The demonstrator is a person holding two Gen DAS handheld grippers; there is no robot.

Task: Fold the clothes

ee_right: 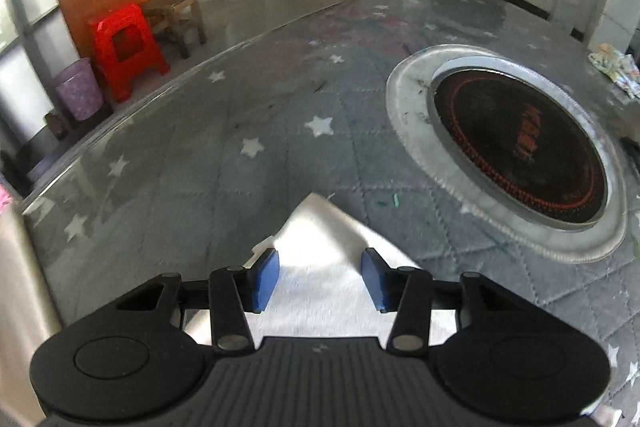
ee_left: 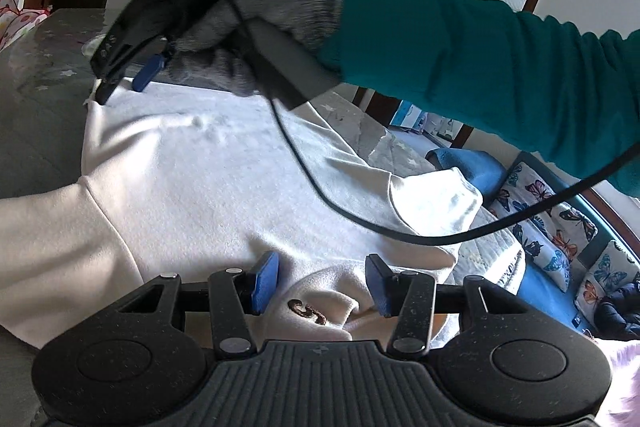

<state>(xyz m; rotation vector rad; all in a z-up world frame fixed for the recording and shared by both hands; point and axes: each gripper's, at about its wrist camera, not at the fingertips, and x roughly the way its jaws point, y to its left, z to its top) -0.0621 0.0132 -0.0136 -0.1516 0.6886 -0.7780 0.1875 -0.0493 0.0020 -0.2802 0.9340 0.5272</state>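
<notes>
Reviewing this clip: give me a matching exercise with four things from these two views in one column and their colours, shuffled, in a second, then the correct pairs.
Things:
1. garment
2. stool
3. sleeve
4. waste bin

Colours:
A. teal
B. purple
C. cream white
D. red

Pairs: 1-C, 2-D, 3-A, 4-B

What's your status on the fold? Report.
Left tool open over the collar. Right tool open at the far corner. White top flat on the table. Cable crosses it.
</notes>
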